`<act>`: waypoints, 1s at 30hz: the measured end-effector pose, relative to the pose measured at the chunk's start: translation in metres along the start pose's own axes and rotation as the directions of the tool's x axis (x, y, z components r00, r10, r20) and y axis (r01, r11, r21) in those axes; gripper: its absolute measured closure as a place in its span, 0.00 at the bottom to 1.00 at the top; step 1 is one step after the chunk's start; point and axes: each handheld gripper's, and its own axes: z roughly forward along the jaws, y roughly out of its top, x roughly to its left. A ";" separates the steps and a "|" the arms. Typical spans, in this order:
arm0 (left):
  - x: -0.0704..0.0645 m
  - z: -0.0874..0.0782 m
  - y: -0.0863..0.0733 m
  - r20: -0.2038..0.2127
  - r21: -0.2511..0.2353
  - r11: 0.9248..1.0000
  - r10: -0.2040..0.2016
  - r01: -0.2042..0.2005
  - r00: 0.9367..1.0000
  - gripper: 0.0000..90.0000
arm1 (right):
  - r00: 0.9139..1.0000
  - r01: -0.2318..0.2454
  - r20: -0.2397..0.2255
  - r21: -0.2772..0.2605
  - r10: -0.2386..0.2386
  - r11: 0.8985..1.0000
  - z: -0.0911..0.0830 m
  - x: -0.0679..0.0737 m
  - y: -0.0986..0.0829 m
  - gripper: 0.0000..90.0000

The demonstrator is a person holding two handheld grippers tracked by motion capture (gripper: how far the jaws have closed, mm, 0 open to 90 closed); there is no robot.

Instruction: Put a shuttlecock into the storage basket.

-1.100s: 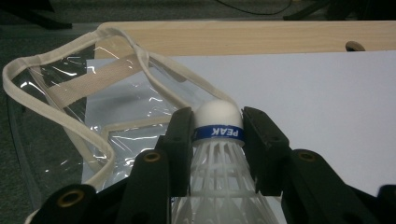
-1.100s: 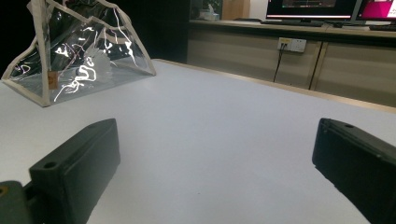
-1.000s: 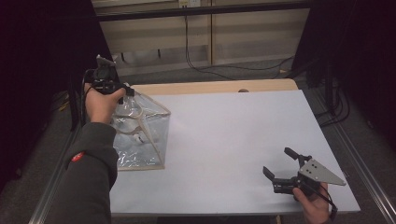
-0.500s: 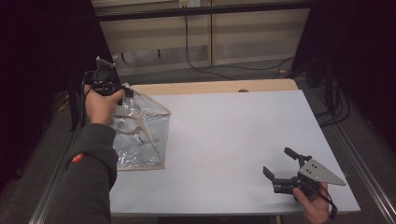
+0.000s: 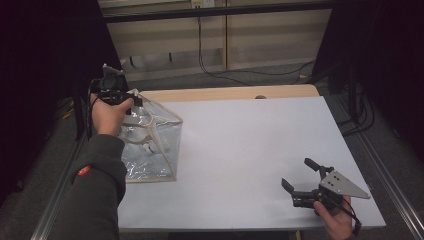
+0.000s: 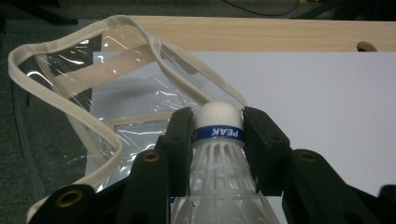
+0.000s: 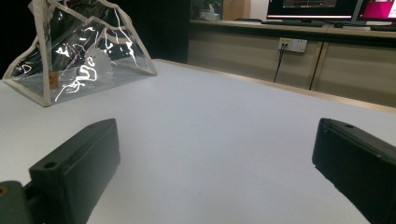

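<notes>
The left gripper [image 6: 218, 140] has a white shuttlecock [image 6: 218, 158] clamped between its jaws, cork tip up, blue PEAK band showing. It hangs above the open mouth of the clear plastic bag [image 5: 150, 145], whose cream-trimmed rim [image 6: 70, 112] gapes just beyond the jaws. The bag stands at the tabletop's [image 5: 250, 150] left edge, toward the far left corner. Over at the near right corner, the right gripper [image 5: 302, 181] sits low above the white surface, jaws spread wide, nothing between them, well apart from the bag.
</notes>
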 end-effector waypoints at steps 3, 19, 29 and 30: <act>0.001 0.001 -0.001 -0.006 -0.007 1.000 -0.009 0.009 1.000 0.71 | 1.000 0.001 0.000 -0.001 -0.001 1.000 0.000 0.000 0.000 0.01; 0.003 0.002 -0.006 -0.021 -0.012 1.000 -0.028 0.028 0.999 0.70 | 1.000 0.001 -0.002 -0.001 -0.001 1.000 0.000 0.000 0.000 0.01; 0.004 0.004 -0.008 -0.026 -0.011 1.000 -0.029 0.029 0.999 0.70 | 1.000 0.000 0.000 -0.001 0.000 1.000 0.000 0.000 0.000 0.01; 0.004 0.004 -0.008 -0.025 -0.012 0.999 -0.030 0.030 0.999 0.70 | 1.000 0.001 -0.001 0.000 -0.001 1.000 0.000 0.000 0.000 0.01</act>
